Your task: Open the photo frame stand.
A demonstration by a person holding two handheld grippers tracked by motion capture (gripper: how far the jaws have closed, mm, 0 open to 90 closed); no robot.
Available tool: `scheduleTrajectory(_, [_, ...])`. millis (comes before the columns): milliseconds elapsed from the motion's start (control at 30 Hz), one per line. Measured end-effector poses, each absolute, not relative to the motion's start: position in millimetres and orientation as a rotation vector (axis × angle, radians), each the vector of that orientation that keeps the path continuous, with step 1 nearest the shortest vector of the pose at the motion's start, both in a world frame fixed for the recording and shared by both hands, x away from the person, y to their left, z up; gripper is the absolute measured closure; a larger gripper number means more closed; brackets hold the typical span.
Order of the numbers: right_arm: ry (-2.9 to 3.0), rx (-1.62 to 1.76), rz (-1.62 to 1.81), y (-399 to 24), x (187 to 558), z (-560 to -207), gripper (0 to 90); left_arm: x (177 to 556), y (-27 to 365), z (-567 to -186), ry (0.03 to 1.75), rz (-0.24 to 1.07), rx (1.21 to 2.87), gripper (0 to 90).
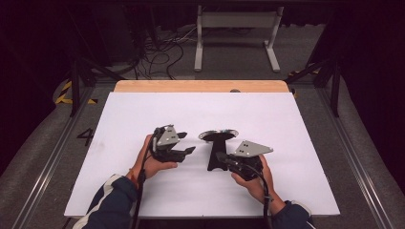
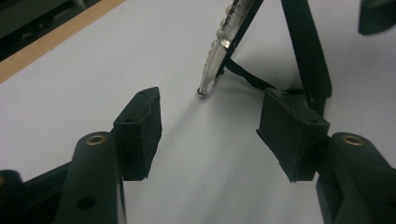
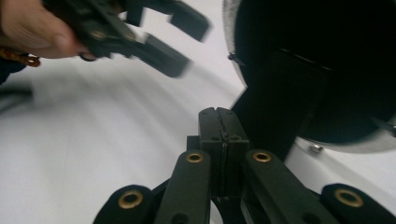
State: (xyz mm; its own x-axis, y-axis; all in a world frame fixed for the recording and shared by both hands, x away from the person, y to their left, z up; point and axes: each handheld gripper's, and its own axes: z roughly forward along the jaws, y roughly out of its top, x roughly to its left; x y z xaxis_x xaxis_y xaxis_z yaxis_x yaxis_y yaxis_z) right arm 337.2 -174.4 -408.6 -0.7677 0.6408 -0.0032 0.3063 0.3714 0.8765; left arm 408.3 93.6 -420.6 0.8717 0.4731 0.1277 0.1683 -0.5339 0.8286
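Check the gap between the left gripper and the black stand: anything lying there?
Nothing: in the high view, bare white tabletop separates the left gripper from the black stand. The left gripper view shows the same between its open jaws.

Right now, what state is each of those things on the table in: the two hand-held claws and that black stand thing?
Left gripper: open, nothing between its pads, held above the white board.
Right gripper: shut, pads pressed together with nothing between them, right beside the stand.
Black stand: upright on the white board, round ring on top, ungripped.
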Motion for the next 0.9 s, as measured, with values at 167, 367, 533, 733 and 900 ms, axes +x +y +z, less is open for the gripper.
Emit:
scheduleTrajectory(167, [2.306, 0.813, 1.345, -153.1, 337.2, -417.1, 90.0, 423.1, 72.8, -429.4, 0.468, 0.394, 2.155, 43.9])
scheduleTrajectory(367, [2.287, 0.874, 1.334, -132.5, 340.0, -433.3, 90.0, 434.7, 62.4, -439.2, 0.477, 0.379, 2.116, 50.6])
scheduleTrajectory(533, [2.273, 0.911, 1.288, -122.3, 342.6, -443.5, 90.0, 434.4, 58.8, -439.4, 0.458, 0.384, 2.115, 58.5])
scheduleTrajectory(733, [2.305, 0.903, 1.281, -114.4, 341.6, -450.6, 90.0, 431.1, 53.0, -437.1, 0.43, 0.394, 2.094, 62.7])
scheduleTrajectory(900, [2.301, 0.913, 1.265, -111.7, 341.8, -453.8, 90.0, 430.3, 49.9, -437.1, 0.428, 0.391, 2.093, 65.3])
